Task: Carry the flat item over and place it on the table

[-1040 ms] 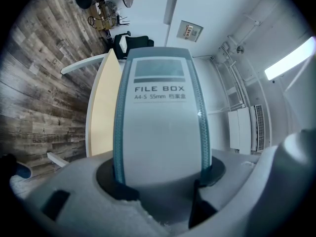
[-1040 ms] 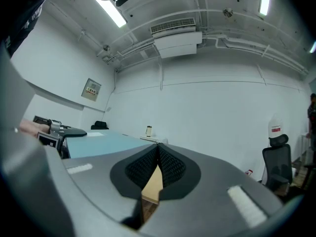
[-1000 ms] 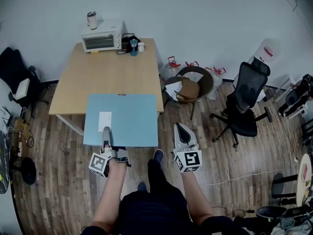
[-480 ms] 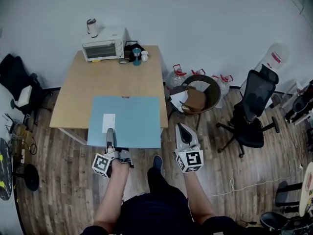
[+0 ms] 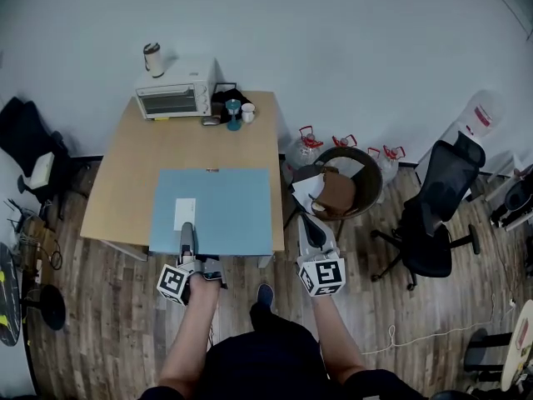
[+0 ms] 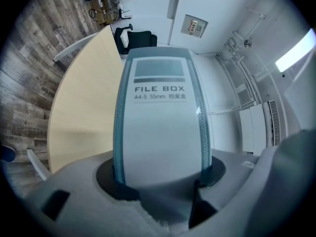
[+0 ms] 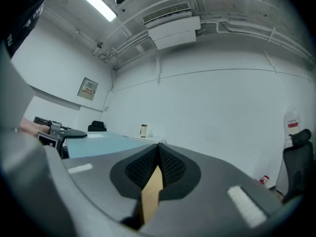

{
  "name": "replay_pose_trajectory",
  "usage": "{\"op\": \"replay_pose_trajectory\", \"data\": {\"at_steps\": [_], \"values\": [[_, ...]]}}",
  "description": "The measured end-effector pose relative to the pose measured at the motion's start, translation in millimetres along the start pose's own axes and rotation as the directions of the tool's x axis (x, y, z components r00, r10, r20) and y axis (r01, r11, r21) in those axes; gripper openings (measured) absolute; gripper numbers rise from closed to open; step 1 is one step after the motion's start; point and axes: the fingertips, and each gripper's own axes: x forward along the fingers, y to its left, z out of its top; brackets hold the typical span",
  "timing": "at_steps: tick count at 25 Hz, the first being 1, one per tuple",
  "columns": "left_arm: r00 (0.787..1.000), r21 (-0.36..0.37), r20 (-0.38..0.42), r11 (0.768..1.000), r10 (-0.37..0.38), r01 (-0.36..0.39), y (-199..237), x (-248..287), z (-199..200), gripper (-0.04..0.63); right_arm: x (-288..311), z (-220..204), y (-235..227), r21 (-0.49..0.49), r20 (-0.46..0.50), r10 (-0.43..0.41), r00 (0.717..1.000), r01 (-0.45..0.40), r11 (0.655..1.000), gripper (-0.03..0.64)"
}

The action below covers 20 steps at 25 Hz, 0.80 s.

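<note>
Left tongs (image 5: 186, 228): level, clamped on file box (image 5: 229, 207) | right tongs (image 5: 306, 221): level, closed, empty

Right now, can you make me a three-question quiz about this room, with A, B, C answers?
1. Where is the toaster oven?
A at the far end of the table
B at its near edge
C under it

2. What colour is the flat file box?
A red
B light blue
C green

3. What is the left gripper doing?
A open, empty
B shut on the file box
C shut on nothing

Answers:
1 A, it sits on the table by the wall.
2 B, the head view shows a pale blue sheet.
3 B, the left gripper view shows its jaws clamping the box's edge.
</note>
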Motion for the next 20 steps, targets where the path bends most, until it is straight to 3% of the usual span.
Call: {"op": "replay_pose_trajectory", "data": {"at_steps": [11, 20], "values": [[0.999, 0.006, 0.035, 1.000, -0.020, 0.020, 5.7, 131.2, -39.5, 0.259, 114.4, -10.6, -90.3, 0.019, -0.001, 0.030, 1.000, -0.029, 0.999, 0.000], [0.999, 0.008, 0.054, 1.000, -0.003, 0.002, 18.2, 186.5, -37.7, 0.259, 176.5, -16.2, -113.8, 0.033, -0.004, 0.046, 0.999, -0.046, 0.998, 0.000]]}}
